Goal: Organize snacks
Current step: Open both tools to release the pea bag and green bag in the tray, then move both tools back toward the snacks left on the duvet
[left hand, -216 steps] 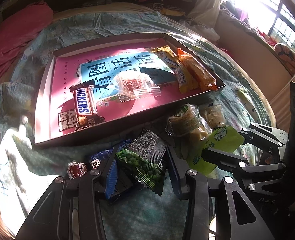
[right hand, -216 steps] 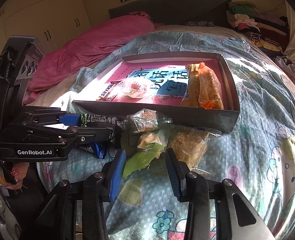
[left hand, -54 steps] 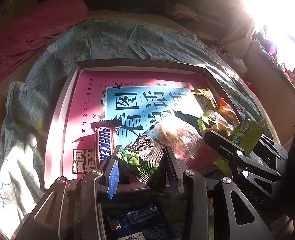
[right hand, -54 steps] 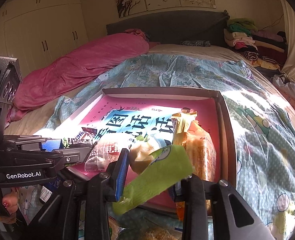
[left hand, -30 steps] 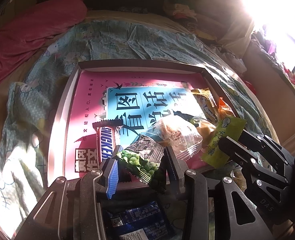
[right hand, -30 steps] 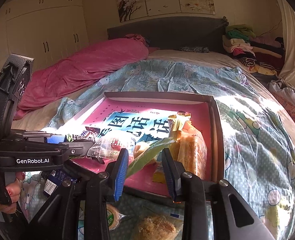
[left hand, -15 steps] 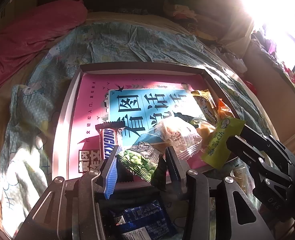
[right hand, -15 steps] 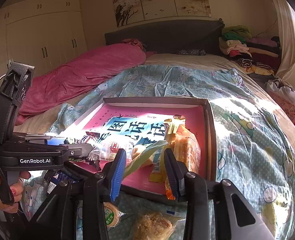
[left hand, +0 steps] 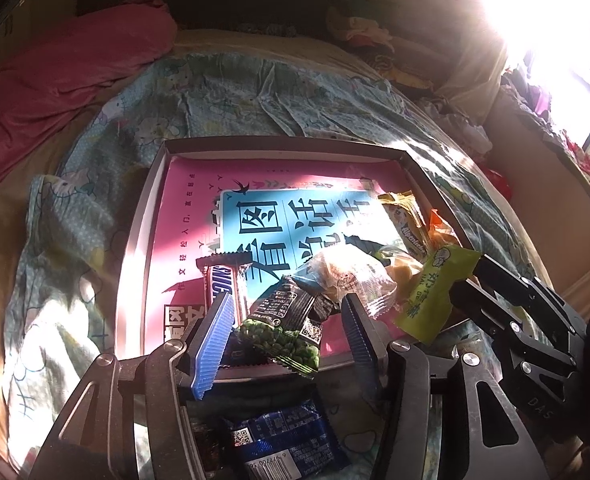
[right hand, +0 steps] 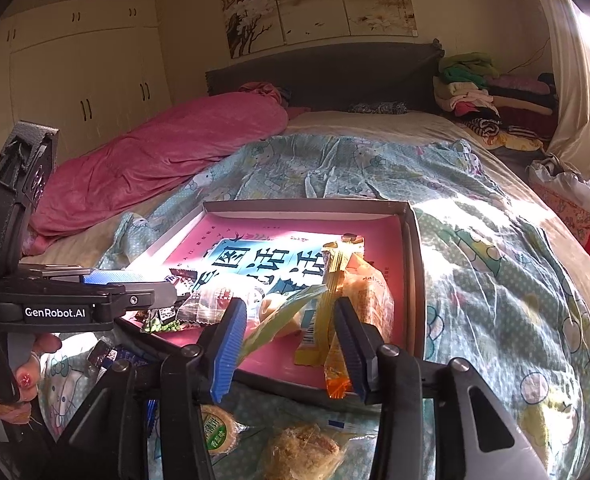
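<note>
A shallow grey box (left hand: 157, 200) with a pink and blue printed floor lies on the bed; it also shows in the right wrist view (right hand: 413, 264). My left gripper (left hand: 287, 316) is open; the black green-pea packet (left hand: 285, 322) lies between its fingers on the box's near edge. A Snickers bar (left hand: 221, 280) and a clear-wrapped pastry (left hand: 347, 272) lie in the box. My right gripper (right hand: 289, 320) is open, with the lime-green packet (right hand: 279, 322) lying between its fingers in the box. Orange and yellow packets (right hand: 359, 292) lie at the box's right side.
On the blue quilt in front of the box lie a dark blue packet (left hand: 283, 440), a round green-labelled cake (right hand: 215, 428) and a clear-wrapped pastry (right hand: 303, 452). A pink blanket (right hand: 155, 160) lies at the left. Folded clothes (right hand: 491, 96) are stacked at the back right.
Both grippers carried their packets from the quilt over the box, then opened. The pea packet and the lime-green packet now lie loose between the open fingers. Both grippers have drawn back slightly.
</note>
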`<state>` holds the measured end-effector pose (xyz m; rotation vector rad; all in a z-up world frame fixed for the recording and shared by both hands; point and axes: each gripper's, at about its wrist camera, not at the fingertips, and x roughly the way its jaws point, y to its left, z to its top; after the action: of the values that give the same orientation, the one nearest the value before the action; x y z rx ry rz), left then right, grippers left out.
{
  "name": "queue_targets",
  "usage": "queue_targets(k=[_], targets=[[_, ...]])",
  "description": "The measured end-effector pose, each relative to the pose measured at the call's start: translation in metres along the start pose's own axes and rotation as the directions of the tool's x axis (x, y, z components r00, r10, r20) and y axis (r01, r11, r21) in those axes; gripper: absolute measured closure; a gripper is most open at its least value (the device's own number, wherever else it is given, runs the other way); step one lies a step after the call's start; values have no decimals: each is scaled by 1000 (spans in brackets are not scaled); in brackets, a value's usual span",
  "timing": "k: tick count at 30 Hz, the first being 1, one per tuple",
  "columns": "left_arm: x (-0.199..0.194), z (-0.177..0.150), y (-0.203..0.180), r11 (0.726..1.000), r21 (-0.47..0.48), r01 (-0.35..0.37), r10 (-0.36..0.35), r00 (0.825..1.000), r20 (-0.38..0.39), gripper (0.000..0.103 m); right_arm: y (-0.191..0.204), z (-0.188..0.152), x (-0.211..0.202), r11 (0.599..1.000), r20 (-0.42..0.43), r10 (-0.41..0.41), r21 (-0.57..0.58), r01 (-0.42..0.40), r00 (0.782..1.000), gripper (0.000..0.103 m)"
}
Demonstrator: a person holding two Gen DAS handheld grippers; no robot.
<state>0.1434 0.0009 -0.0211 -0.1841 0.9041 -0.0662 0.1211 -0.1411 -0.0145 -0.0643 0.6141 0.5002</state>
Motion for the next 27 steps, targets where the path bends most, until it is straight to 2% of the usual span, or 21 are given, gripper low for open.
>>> queue_targets(k=[13, 27], targets=[[-15, 3, 3, 1000, 2, -8, 8, 999, 38, 34, -2, 0, -9, 1000, 29, -8, 12, 8, 1000, 47], [-37, 7, 24, 997, -69, -16, 22, 997, 79, 29, -8, 3, -21, 999, 69, -16, 36, 14, 998, 42]])
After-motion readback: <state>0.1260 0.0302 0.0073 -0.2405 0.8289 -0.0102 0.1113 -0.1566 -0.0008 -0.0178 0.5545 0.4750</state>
